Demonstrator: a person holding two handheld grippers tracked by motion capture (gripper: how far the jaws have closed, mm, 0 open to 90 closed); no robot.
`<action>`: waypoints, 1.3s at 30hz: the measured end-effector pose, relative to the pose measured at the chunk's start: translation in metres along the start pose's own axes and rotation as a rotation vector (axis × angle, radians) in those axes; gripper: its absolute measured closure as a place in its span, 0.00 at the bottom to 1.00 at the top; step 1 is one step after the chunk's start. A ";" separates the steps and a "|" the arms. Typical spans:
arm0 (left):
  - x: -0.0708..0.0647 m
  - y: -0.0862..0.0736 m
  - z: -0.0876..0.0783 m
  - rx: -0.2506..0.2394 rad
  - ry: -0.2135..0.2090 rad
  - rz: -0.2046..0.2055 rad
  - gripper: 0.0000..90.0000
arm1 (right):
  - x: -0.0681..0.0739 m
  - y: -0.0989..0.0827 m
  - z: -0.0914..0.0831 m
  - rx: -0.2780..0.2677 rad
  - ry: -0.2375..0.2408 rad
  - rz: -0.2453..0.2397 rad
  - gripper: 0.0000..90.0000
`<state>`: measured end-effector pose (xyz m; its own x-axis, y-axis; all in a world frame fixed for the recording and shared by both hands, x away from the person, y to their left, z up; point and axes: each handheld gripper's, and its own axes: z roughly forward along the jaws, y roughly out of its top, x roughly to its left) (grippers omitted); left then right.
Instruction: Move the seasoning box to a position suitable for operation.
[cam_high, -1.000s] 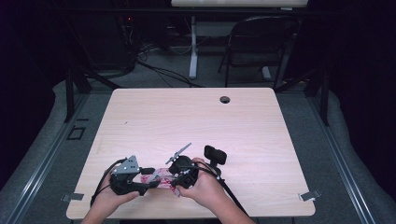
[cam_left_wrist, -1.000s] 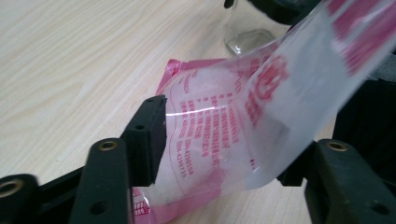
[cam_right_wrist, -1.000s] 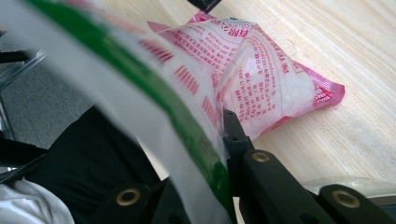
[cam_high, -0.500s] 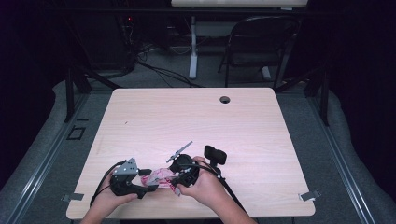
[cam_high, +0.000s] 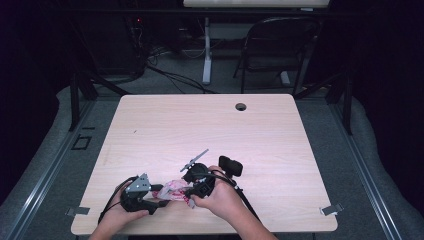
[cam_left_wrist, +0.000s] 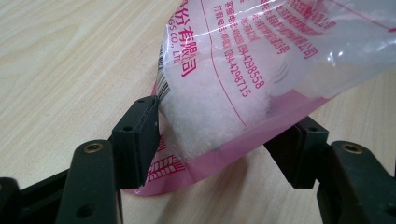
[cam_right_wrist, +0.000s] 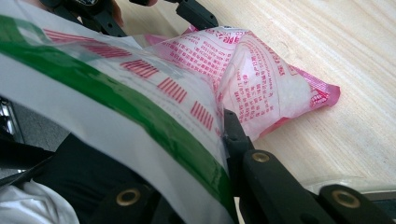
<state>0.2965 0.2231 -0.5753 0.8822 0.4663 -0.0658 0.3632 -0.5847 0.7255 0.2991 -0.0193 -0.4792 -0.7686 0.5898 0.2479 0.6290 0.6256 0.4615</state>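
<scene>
- Plastic bag (cam_high: 172, 190) printed in pink, part-filled with white grains, lies on the pale wooden worktop (cam_high: 210, 130) near its front edge, at about 7 o'clock from the worktop's middle in the high view.
- Left gripper (cam_high: 157, 199) sits at the bag's 9 o'clock side in the high view, held in the person's left hand (cam_high: 120, 215).
- In the left gripper view the bag's lower corner (cam_left_wrist: 219, 116) hangs between the two black jaws; the left pad (cam_left_wrist: 140, 140) lies against the film, while the right pad (cam_left_wrist: 299, 154) stands just beside it with a sliver of worktop showing. Its jaws stand wide and have just been closing a little with the bag between them, not clamped on it.
- Right gripper (cam_high: 192, 192), in the person's right hand (cam_high: 222, 200), meets the bag from its 3 o'clock side in the high view.
- In the right gripper view the jaws are closed tight, pinching a fold of the bag (cam_right_wrist: 261, 88) at 6 o'clock of the frame; a green stripe on the film (cam_right_wrist: 116, 98) runs close across the lens.
- Round hole (cam_high: 241, 107) in the worktop lies at 12 o'clock, well apart from the bag.
</scene>
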 end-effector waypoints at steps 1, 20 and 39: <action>0.000 0.000 0.000 0.000 0.005 0.007 0.43 | 0.000 0.000 0.001 -0.011 0.005 0.010 1.00; -0.002 0.001 0.003 0.033 0.063 0.026 0.52 | -0.001 0.002 0.001 -0.007 0.019 0.012 1.00; -0.013 0.013 0.000 0.064 0.158 0.057 0.71 | -0.003 0.002 -0.004 -0.034 0.014 0.014 1.00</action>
<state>0.2899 0.2099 -0.5654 0.8458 0.5264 0.0864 0.3363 -0.6520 0.6795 0.3019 -0.0219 -0.4758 -0.7615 0.5908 0.2667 0.6355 0.5993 0.4868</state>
